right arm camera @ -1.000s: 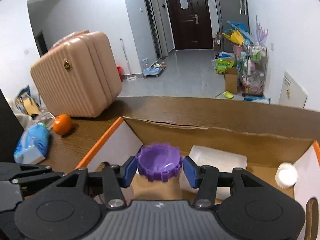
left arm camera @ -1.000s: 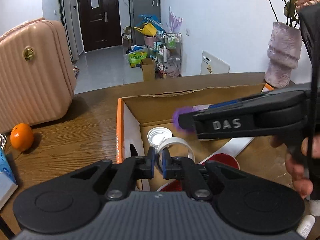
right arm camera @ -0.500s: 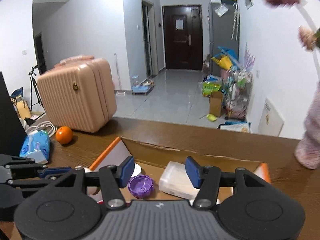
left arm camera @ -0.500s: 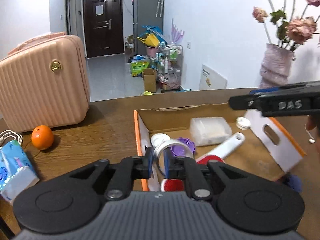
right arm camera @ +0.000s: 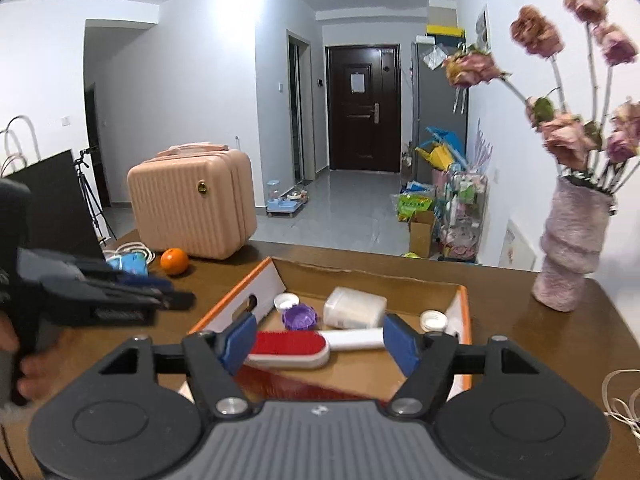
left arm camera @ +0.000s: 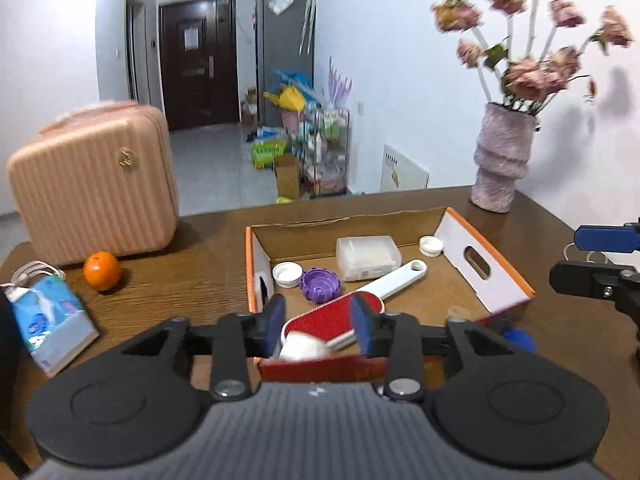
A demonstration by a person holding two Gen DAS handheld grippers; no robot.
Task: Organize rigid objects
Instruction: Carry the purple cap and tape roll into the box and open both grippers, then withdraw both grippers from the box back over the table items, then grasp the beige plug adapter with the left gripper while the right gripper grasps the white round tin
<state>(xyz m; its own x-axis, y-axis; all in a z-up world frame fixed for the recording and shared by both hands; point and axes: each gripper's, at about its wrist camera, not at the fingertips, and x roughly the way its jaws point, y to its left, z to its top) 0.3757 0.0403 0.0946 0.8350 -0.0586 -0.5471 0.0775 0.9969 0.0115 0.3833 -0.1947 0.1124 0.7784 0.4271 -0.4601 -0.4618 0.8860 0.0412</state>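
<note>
An open cardboard box [left arm camera: 484, 258] with orange edges lies on the wooden table. In it are a red and white lint brush [left arm camera: 360, 296], a purple cap [left arm camera: 320, 285], two white caps [left arm camera: 287, 273], a clear plastic case [left arm camera: 368, 257] and a white ring [left arm camera: 302, 350] at the near wall. My left gripper [left arm camera: 319, 328] is open and empty above the box's near edge. My right gripper [right arm camera: 318, 342] is open and empty, above the box's near right side. The box [right arm camera: 462, 312], brush [right arm camera: 290, 346] and purple cap [right arm camera: 299, 317] also show in the right wrist view.
A pink suitcase [left arm camera: 94, 184], an orange [left arm camera: 102, 270] and a tissue pack [left arm camera: 50, 330] lie left of the box. A vase of dried flowers [left arm camera: 502, 160] stands at the back right. A blue cap [left arm camera: 518, 338] lies right of the box. White cables [right arm camera: 624, 396] lie at the right.
The left gripper has opened and let the white ring fall into the box. The right gripper dropped the purple cap in the box. Both grippers pulled back and up.
</note>
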